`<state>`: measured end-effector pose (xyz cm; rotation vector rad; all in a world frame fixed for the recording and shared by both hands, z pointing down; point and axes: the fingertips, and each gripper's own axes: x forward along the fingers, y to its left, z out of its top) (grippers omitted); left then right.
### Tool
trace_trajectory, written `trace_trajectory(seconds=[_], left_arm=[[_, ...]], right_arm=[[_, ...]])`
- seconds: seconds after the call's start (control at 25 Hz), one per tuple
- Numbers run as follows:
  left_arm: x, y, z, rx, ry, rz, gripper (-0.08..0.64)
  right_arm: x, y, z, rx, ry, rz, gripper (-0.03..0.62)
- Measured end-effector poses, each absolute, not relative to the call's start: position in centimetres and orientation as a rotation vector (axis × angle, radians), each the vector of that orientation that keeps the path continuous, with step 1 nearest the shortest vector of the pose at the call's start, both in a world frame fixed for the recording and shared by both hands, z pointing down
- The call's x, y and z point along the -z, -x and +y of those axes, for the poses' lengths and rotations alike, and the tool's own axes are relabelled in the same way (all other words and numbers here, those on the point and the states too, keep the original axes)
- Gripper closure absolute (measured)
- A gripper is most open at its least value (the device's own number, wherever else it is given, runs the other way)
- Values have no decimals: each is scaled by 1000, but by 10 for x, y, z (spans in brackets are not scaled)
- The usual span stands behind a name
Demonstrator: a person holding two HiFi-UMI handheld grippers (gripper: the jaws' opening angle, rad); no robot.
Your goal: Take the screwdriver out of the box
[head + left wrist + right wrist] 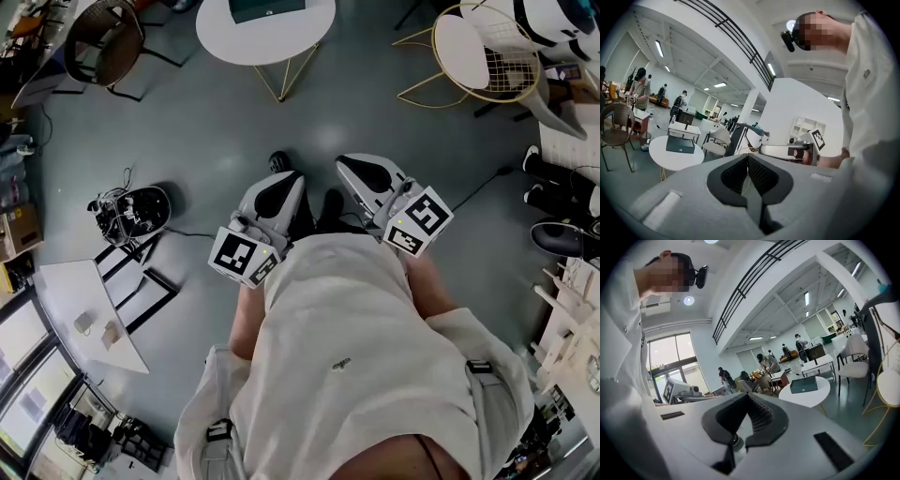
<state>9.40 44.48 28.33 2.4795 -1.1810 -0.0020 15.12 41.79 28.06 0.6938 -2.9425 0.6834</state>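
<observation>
Dark, seemingly teal box (803, 384) on white table (812, 398); left gripper (283, 178), right gripper (349, 165) both closed, empty.

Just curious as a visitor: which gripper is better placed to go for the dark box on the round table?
Left, marginally. In the head view the round table with the dark box lies ahead, more in line with the left gripper than the right gripper. Both are shut, empty and far off.

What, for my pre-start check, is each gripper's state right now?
Left gripper: closed, nothing between its jaws.
Right gripper: closed, nothing between its jaws.
</observation>
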Motion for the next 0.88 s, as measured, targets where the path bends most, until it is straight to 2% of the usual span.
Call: trace_trajectory(seconds=[0.6,0.88], left_arm=[[-270,35,306,10,-2571,-1049,549],[-289,69,273,-25,-2552,-966,549]], right_arm=[[-258,-20,290,-597,-796,-2904,586],[-264,0,266,-618,-876,-2868,586]])
